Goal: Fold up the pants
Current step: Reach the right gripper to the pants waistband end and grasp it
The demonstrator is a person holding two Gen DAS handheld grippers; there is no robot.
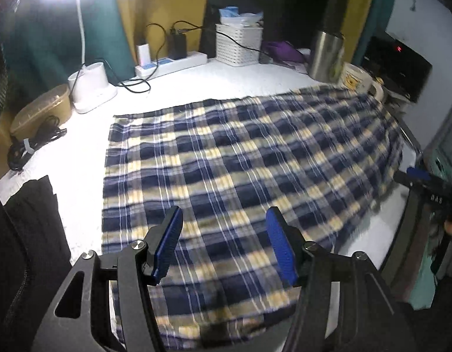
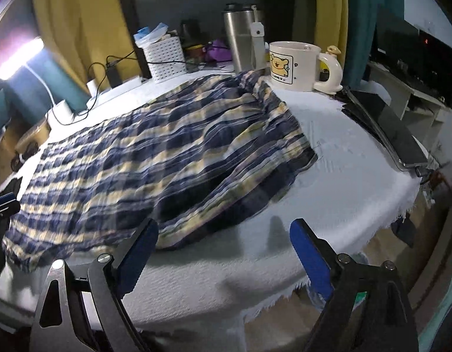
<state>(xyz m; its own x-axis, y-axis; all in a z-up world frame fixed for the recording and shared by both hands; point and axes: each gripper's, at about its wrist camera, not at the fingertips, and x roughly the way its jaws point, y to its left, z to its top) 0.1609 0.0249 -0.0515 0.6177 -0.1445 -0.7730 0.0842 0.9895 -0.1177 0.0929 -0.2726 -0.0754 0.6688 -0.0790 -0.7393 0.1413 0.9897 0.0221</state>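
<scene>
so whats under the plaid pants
The plaid pants lie on a white cloth covering the table. The cloth shows all around them; whatever sits directly beneath the fabric is covered and cannot be seen.

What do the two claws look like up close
Both claws match: the left claw and right claw have black angular linkage arms with round silver pivot screws, ending in flat blue ribbed pads. No cables or sleeves show.
</scene>
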